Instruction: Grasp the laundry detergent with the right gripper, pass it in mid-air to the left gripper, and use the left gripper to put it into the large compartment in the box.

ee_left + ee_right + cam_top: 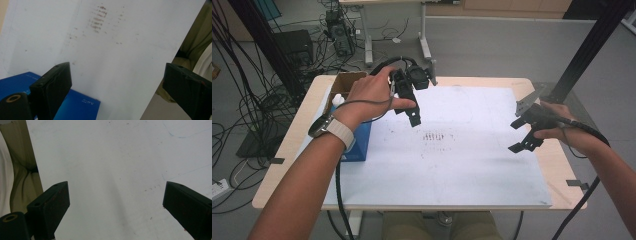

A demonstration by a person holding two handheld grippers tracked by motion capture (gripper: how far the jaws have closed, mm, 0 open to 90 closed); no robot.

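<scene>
The left tool (412, 107) is held above the far left part of the white sheet (452, 165) that covers the table (292, 150). In the left gripper view its jaws stand wide apart with nothing between them, and they look down on a patch of brownish marks (98, 18) on the sheet. The right tool (524, 134) is held over the sheet's right edge, its jaws likewise spread and empty; the right gripper view shows bare sheet with faint blue lines (185, 135). The two tools are well apart. A blue box (359, 142) lies on the table at the sheet's left edge, just under the left wrist, which wears a watch (319, 127). Behind the box sits an open cardboard box (344, 82) with a small white bottle (337, 100) at its near side. Cables (242, 115) lie on the floor left of the table.
</scene>
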